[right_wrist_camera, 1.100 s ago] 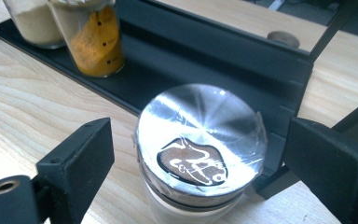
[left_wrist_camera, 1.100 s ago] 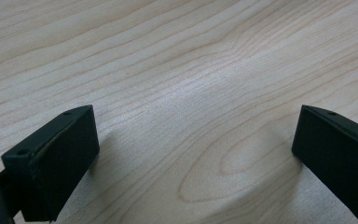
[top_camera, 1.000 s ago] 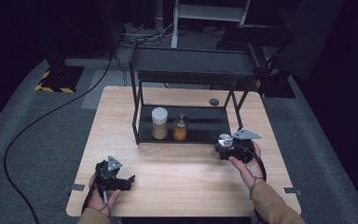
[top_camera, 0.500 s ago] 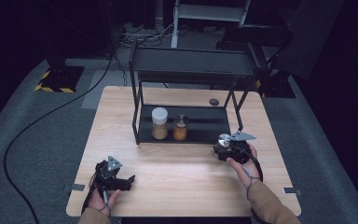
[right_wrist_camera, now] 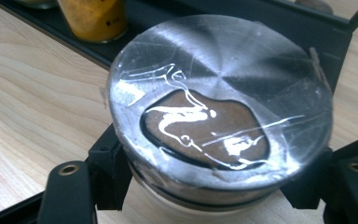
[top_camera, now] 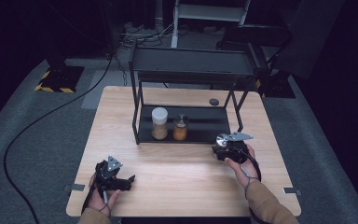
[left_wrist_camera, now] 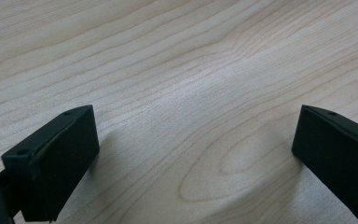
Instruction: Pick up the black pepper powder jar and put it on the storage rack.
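Observation:
A small jar with a round silver lid (right_wrist_camera: 219,93), brown at its centre, stands on the wooden table (top_camera: 182,168) just in front of the black rack's (top_camera: 191,63) right leg. My right gripper (right_wrist_camera: 214,184) has just been closing, and its black jaws now press on the jar's two sides below the lid. From above, the right gripper (top_camera: 223,145) sits under a hand at the table's right, the lid (top_camera: 222,139) showing at its tip. My left gripper (top_camera: 127,180) rests at the front left, its jaws (left_wrist_camera: 193,154) wide apart over bare wood.
On the rack's lower shelf (top_camera: 205,123) stand a white-lidded jar (top_camera: 159,122) and an orange jar (top_camera: 180,127); the orange jar (right_wrist_camera: 93,18) is just beyond the held one. A small dark disc (top_camera: 213,101) lies behind the rack. Cables trail on the floor at the left.
The right gripper's jaws closed onto the silver-lidded jar, with the hand shifting only slightly. The left gripper stayed still.

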Demonstrator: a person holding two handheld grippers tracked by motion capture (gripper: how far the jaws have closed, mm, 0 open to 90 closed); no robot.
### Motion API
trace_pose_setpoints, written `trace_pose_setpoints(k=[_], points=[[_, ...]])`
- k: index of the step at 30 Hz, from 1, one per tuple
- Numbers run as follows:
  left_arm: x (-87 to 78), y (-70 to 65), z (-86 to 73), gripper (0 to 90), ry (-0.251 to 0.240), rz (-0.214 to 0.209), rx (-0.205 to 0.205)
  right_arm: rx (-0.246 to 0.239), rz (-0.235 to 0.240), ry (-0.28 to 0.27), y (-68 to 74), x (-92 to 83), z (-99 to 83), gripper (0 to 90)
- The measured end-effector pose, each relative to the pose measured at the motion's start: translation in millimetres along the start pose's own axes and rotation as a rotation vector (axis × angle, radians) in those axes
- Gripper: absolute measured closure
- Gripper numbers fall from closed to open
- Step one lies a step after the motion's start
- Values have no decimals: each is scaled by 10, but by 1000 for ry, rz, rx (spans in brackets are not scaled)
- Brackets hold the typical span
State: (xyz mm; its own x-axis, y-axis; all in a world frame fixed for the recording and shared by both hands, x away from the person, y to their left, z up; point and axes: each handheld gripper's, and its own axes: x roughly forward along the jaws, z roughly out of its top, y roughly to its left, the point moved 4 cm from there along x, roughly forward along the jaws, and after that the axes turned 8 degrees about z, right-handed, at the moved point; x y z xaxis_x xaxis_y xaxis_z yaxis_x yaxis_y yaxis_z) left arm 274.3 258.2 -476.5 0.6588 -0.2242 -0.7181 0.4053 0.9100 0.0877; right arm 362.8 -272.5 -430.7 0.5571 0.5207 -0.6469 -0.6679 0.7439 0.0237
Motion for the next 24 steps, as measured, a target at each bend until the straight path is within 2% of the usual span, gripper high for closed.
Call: trace_pose_setpoints(k=[11, 24], points=[[0, 0, 0, 5, 0, 0, 0, -21, 2, -32, 33, -184, 188, 313], [1, -2, 1, 5, 0, 1, -1, -44, -13, -66, 37, -316, 423, 313]])
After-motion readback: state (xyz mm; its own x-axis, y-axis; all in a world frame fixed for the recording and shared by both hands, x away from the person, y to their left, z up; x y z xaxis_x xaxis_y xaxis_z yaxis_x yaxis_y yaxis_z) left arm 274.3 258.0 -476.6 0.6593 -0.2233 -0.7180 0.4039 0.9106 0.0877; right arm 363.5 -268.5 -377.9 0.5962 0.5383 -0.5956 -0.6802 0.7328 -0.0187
